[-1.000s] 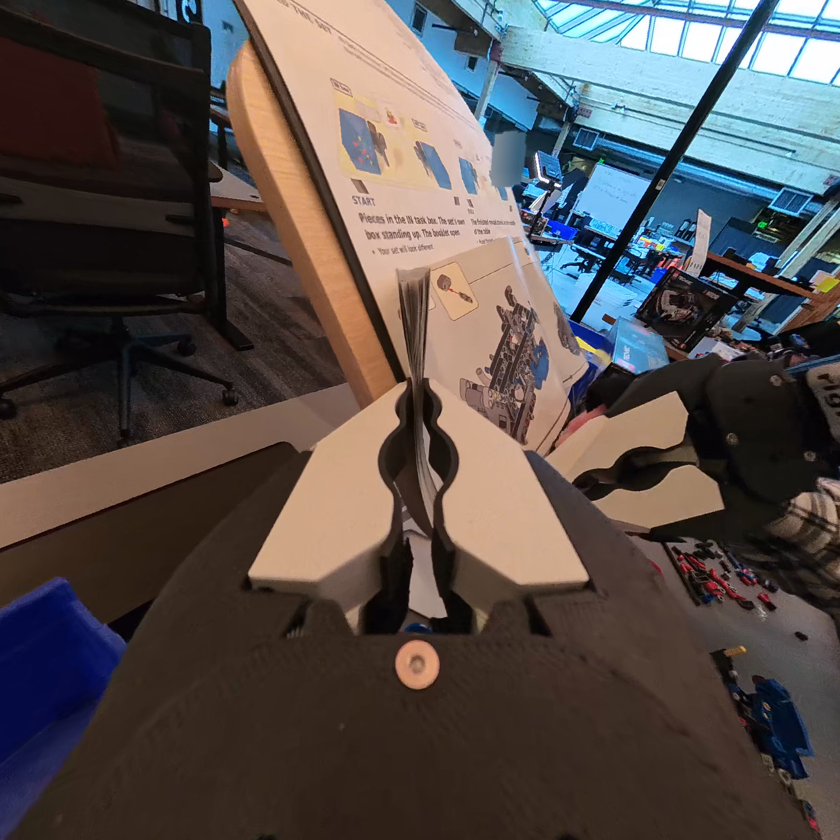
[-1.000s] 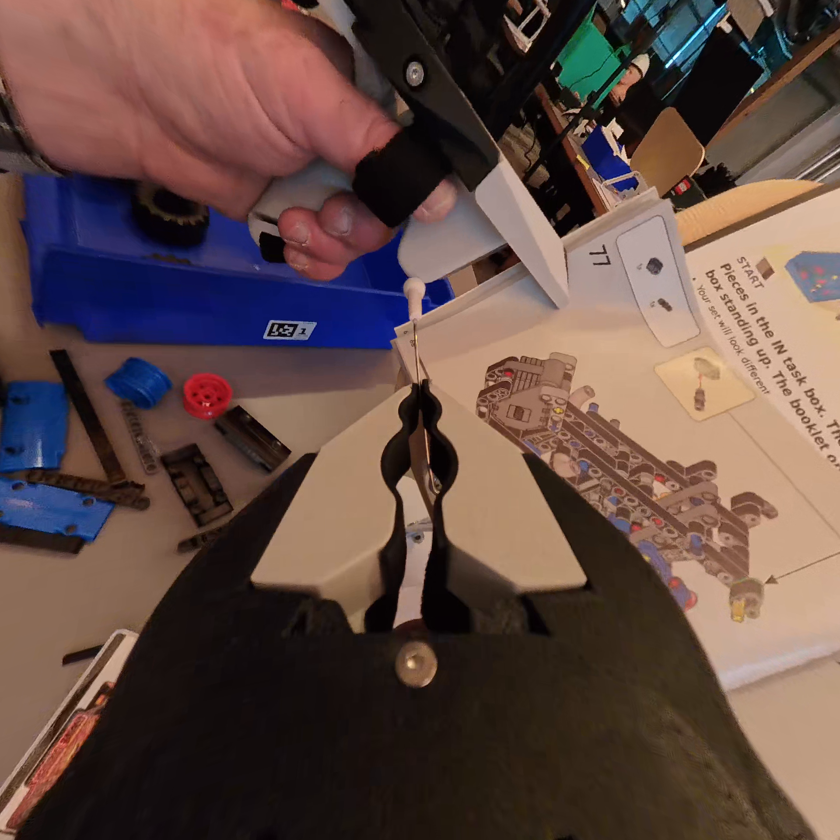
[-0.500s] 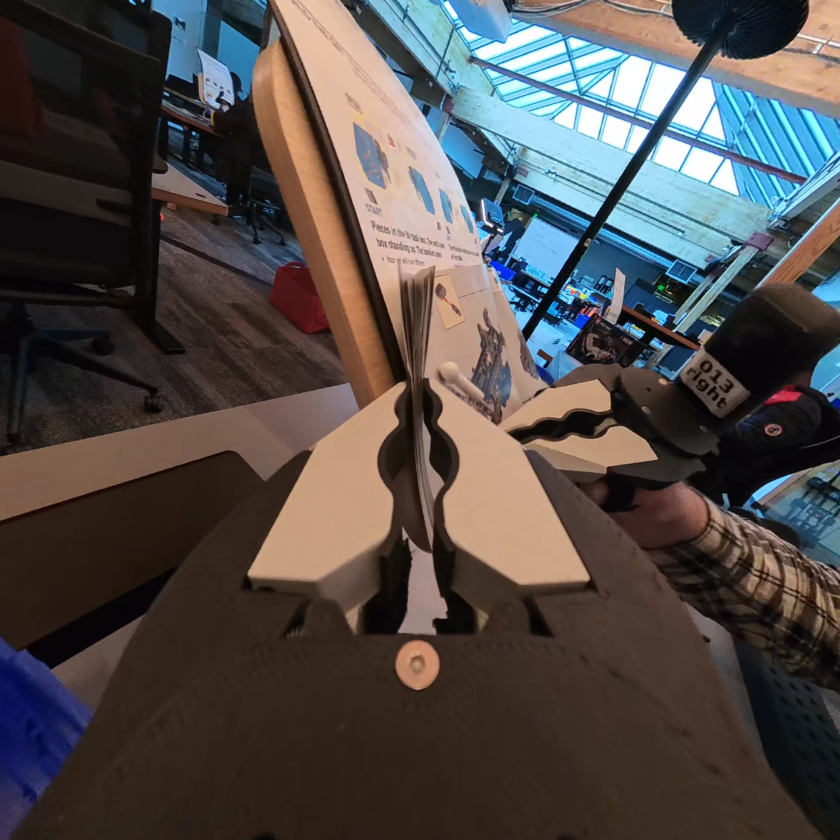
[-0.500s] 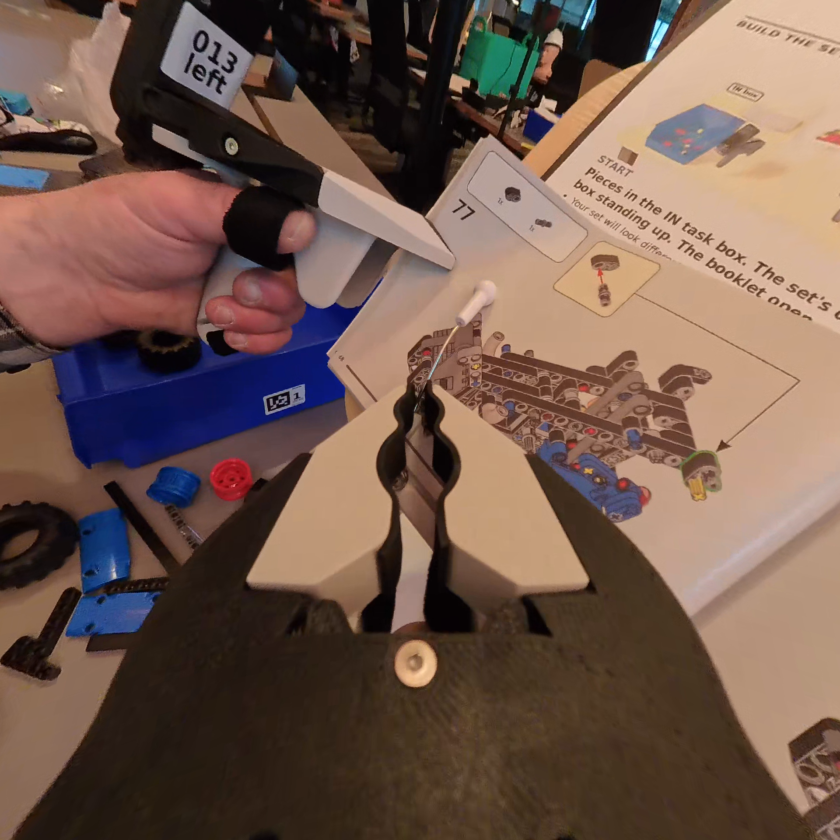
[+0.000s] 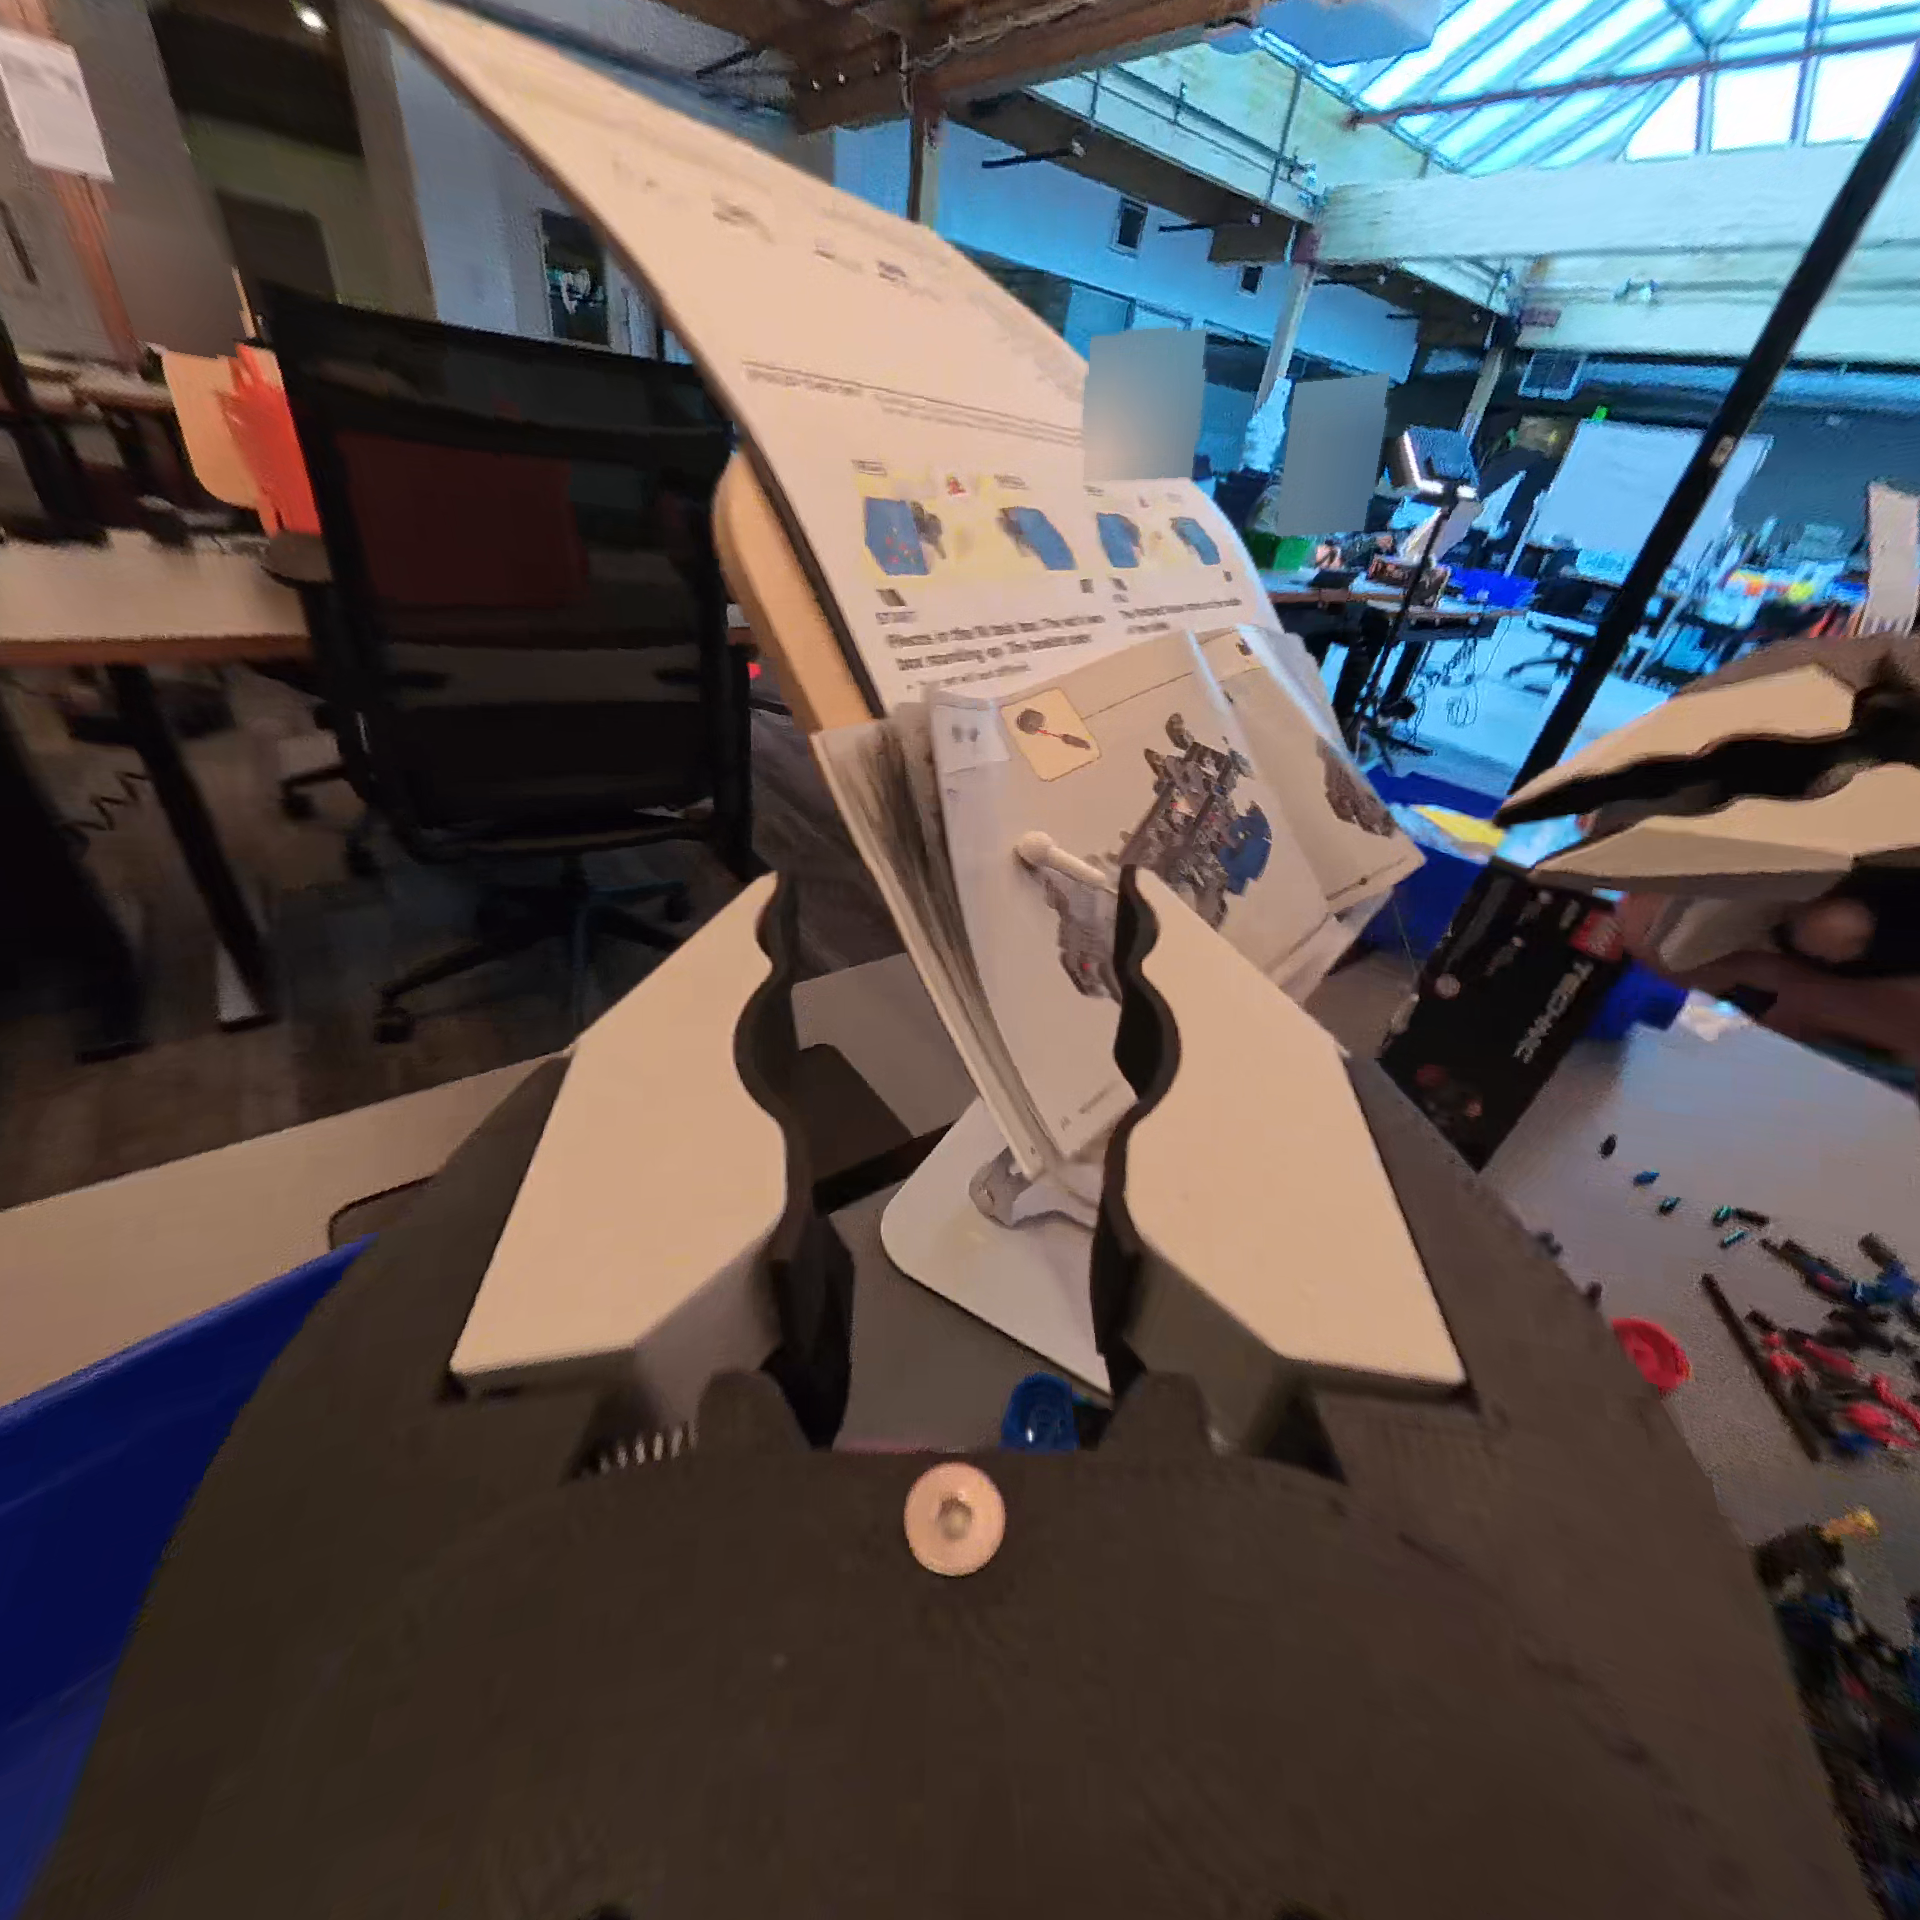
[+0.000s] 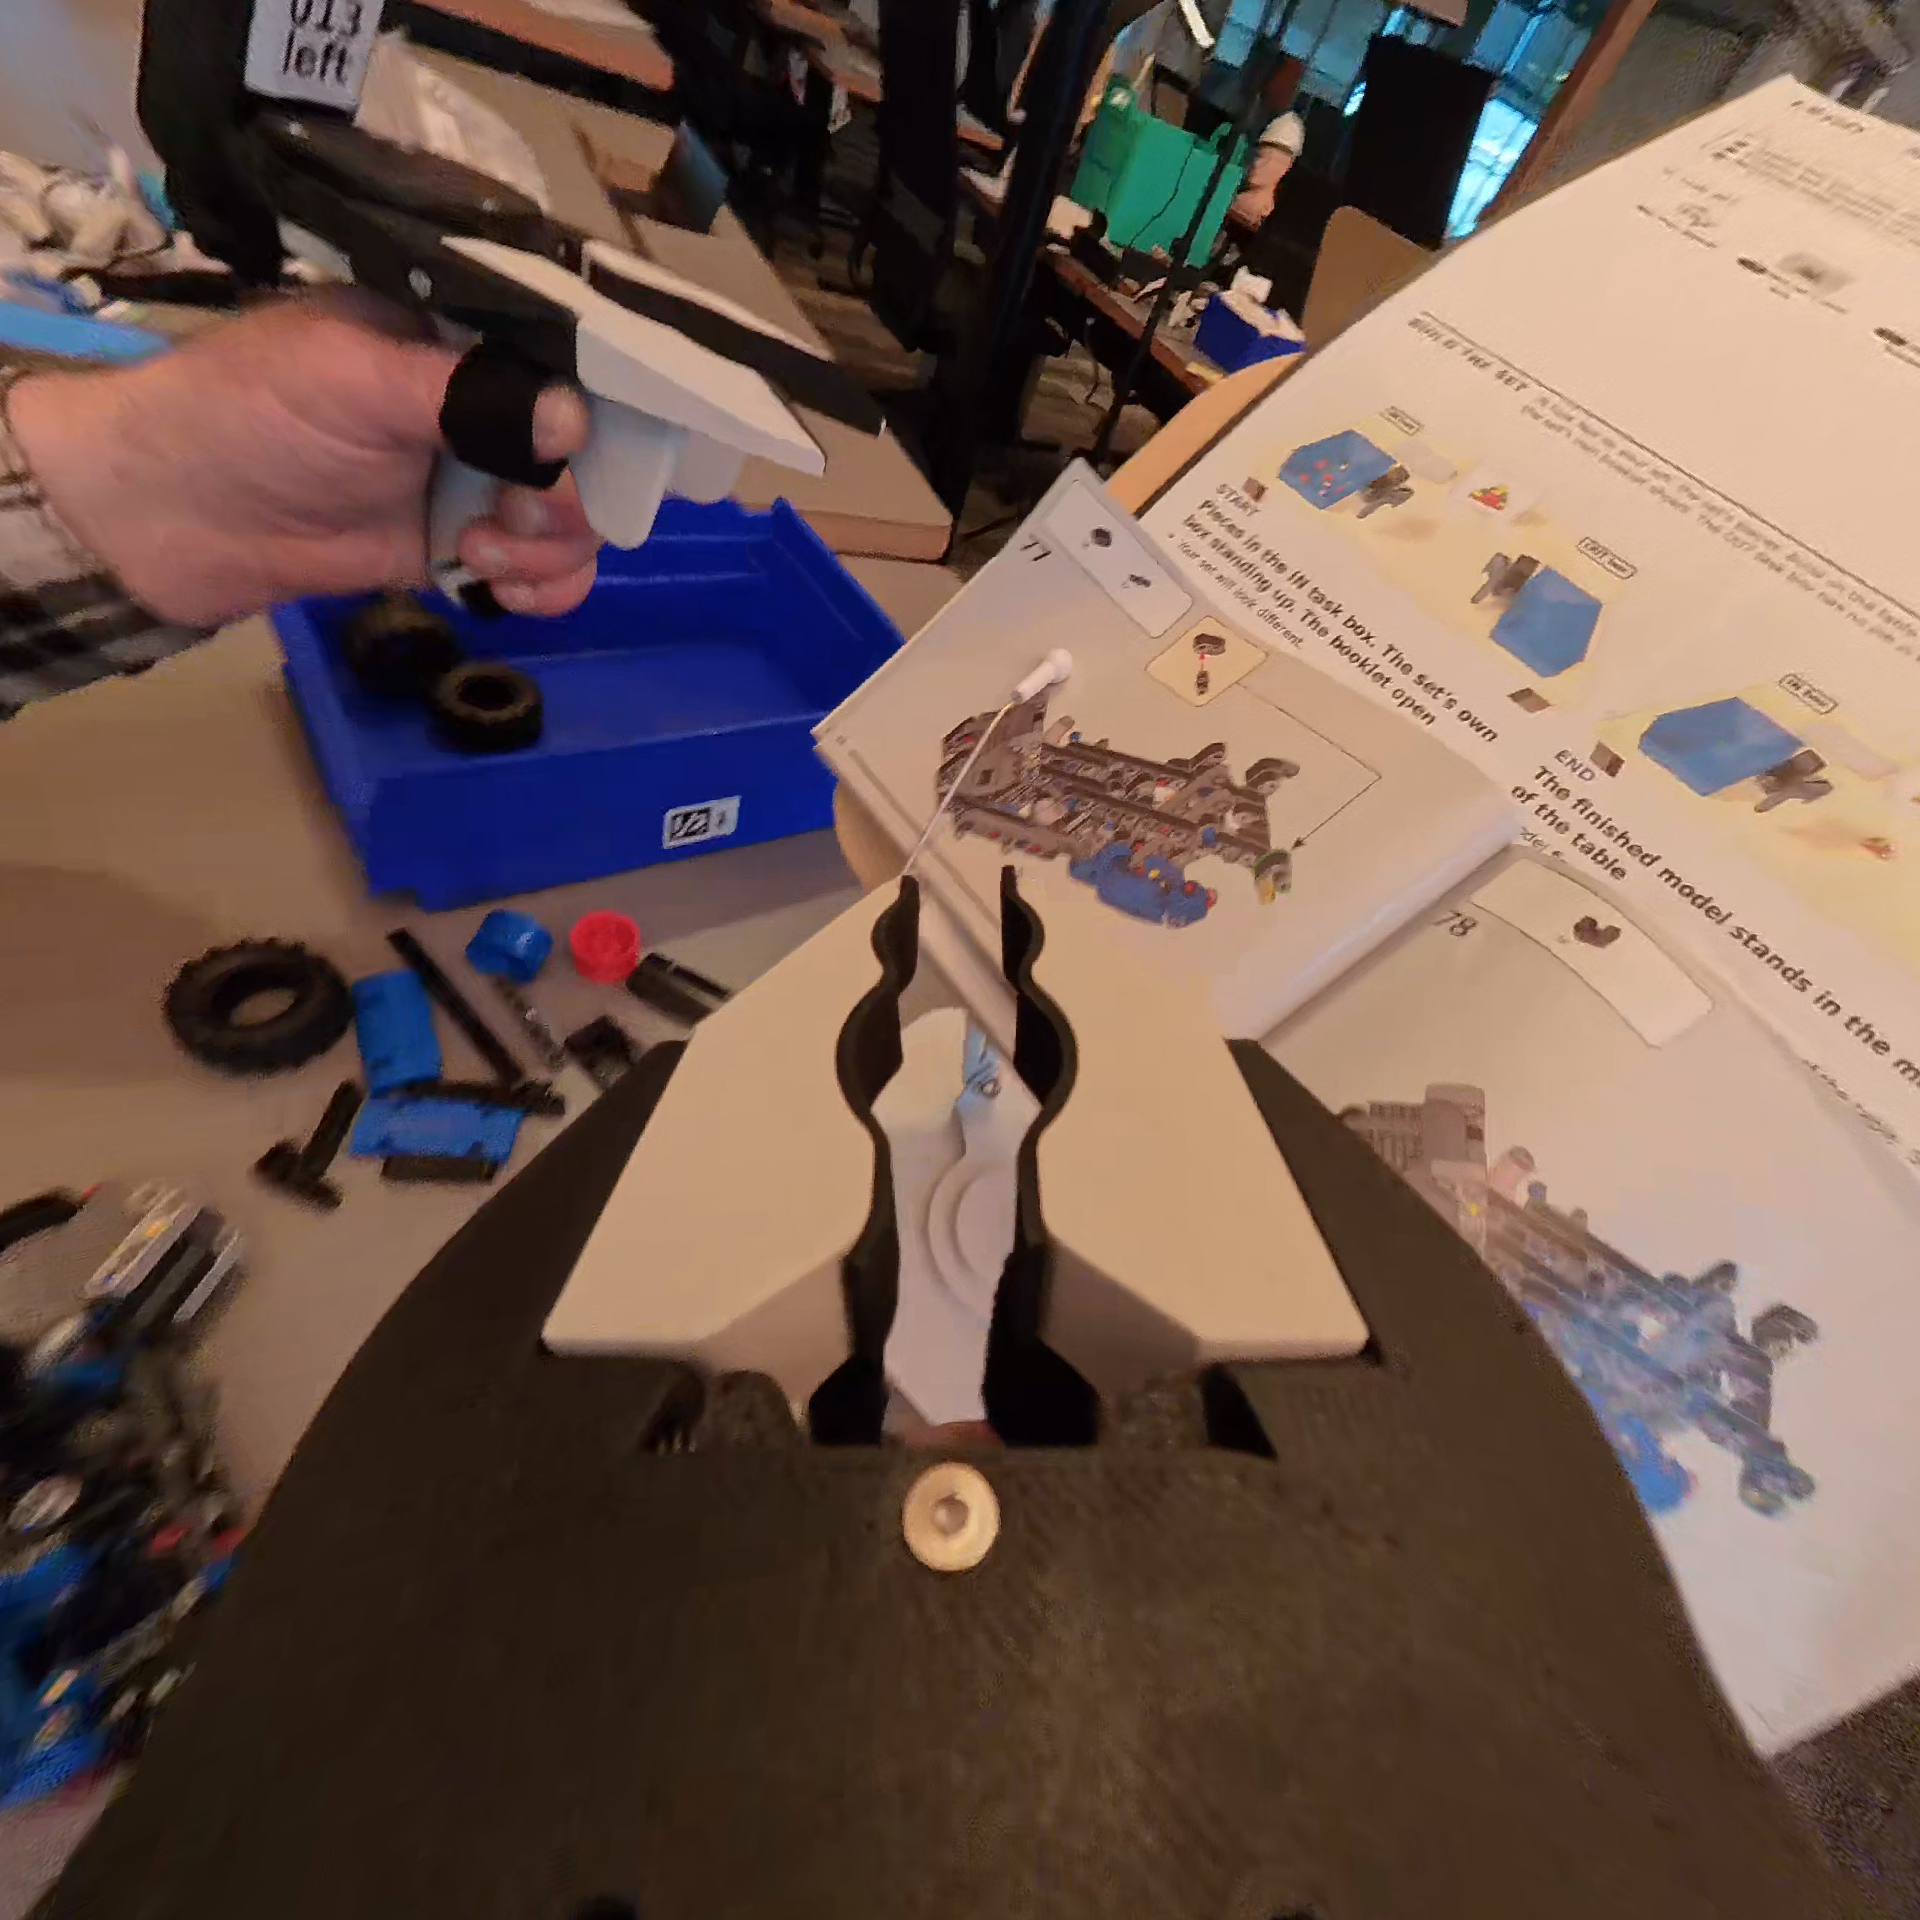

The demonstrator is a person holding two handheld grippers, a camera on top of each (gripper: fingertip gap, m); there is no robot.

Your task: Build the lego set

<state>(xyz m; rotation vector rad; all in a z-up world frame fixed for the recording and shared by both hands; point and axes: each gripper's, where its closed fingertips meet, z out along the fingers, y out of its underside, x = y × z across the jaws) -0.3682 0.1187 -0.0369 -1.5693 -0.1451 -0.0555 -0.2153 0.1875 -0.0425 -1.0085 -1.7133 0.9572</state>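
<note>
Grey counter (image 6: pixel 156 790) in an open workshop: loose black, blue and red lego pieces (image 6: pixel 416 1049) beside a propped open instruction booklet (image 6: pixel 1143 748). Left hand-held gripper (image 5: pixel 951 914) spread; right hand-held gripper (image 6: pixel 956 894) spread, both empty.

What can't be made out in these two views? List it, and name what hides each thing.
- Booklet stand: left wrist view, its right part is behind the left gripper's finger.
- Partly built model: right wrist view, blurred and cut off by the left edge.
- Small loose pieces: left wrist view, too small and blurred to identify.
- Blue bin: right wrist view, its back left corner is behind the hand.
</note>
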